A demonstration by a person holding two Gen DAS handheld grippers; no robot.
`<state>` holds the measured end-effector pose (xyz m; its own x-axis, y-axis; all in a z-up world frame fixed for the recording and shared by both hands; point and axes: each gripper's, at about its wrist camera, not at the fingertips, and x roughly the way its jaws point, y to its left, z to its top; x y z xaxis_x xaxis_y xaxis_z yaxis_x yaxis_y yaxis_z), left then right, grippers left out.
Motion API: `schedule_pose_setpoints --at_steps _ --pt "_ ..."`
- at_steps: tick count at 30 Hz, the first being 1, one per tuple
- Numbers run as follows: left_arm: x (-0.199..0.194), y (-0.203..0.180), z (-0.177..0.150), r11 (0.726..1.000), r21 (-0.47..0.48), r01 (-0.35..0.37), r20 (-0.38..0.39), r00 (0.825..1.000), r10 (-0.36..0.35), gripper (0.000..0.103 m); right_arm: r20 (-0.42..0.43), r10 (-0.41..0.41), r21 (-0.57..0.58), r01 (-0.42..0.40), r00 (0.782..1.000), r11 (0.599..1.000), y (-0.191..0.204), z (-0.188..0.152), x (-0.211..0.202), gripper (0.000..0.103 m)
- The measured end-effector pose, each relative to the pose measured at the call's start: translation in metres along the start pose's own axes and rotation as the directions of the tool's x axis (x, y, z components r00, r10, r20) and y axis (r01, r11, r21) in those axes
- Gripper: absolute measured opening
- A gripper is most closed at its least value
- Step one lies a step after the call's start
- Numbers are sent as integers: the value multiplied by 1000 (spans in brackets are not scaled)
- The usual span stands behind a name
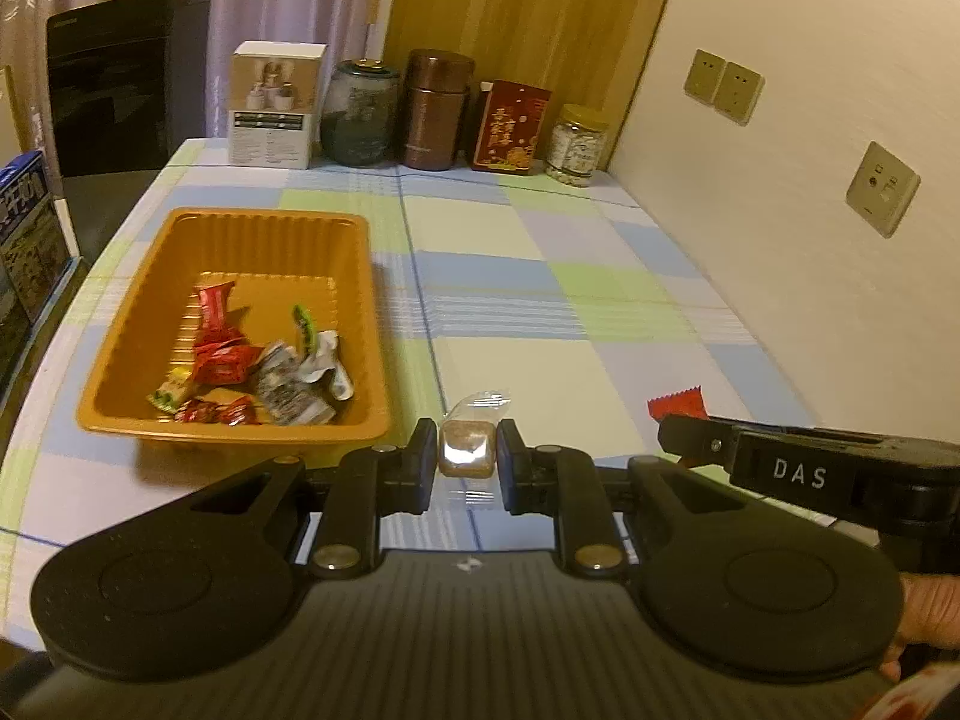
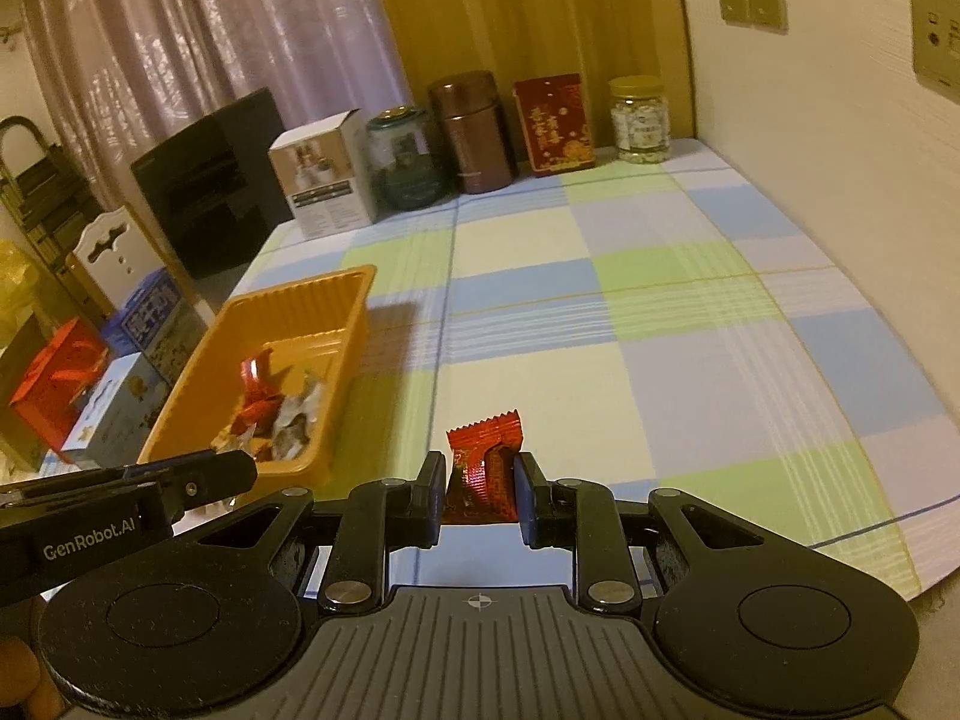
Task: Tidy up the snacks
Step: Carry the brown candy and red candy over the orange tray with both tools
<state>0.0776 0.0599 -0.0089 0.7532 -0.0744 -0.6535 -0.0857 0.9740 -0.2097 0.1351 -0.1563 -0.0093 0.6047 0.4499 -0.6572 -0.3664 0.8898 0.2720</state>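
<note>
Left gripper (image 1: 467, 461) clamps a brown snack (image 1: 467, 450) just right of the orange tray (image 1: 120, 360). Right gripper (image 2: 480, 489) pinches a red candy (image 2: 483, 468) farther right of it.

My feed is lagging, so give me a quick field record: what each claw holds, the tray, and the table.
left claw: shut on brown snack in clear wrapper
right claw: shut on red snack
tray: orange, on the table left of both claws, several wrapped snacks in its near end
table: checked cloth
back edge: box, jars, tins in a row
</note>
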Motion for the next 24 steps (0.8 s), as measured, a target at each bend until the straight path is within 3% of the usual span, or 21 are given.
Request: schedule_pose_setpoints --at_steps 24 --pt "-15 42 -4 996 -59 -61 12 998 62 19 -39 58 -79 -61 998 995 45 -3 23 24"
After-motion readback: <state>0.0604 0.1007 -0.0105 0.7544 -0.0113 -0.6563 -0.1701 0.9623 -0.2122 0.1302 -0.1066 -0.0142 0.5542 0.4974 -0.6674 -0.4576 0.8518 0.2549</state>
